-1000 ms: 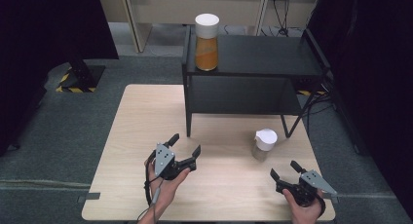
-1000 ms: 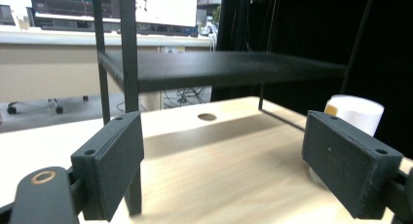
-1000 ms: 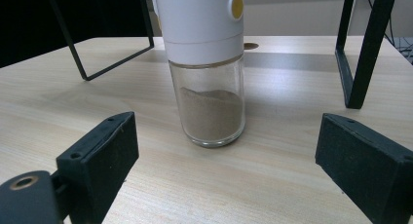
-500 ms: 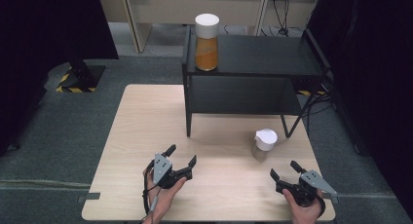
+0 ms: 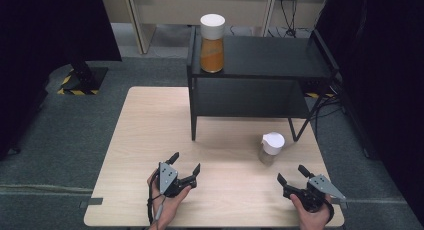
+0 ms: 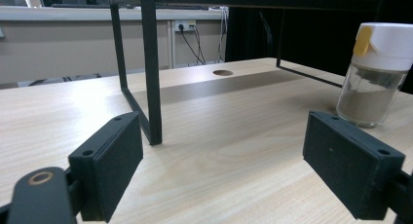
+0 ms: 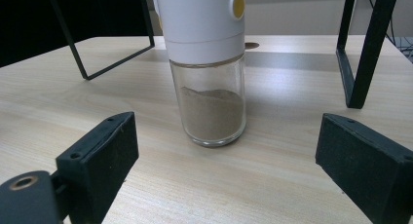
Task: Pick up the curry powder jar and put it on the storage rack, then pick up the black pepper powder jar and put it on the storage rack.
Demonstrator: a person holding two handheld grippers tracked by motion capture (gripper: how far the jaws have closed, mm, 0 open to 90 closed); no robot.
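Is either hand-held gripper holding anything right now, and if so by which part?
Nothing is held. The left hand-held gripper and right hand-held gripper both have their jaws open and empty. The glass jar stands on the table ahead of the right one, untouched.

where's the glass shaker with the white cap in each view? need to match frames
High view: shaker stands on the table, right of centre, before the black shelf.
Left gripper view: shaker at far right, beyond the right jaw.
Right gripper view: shaker centre, upright between the open jaws.
Shared landmark: the shelf's black leg.
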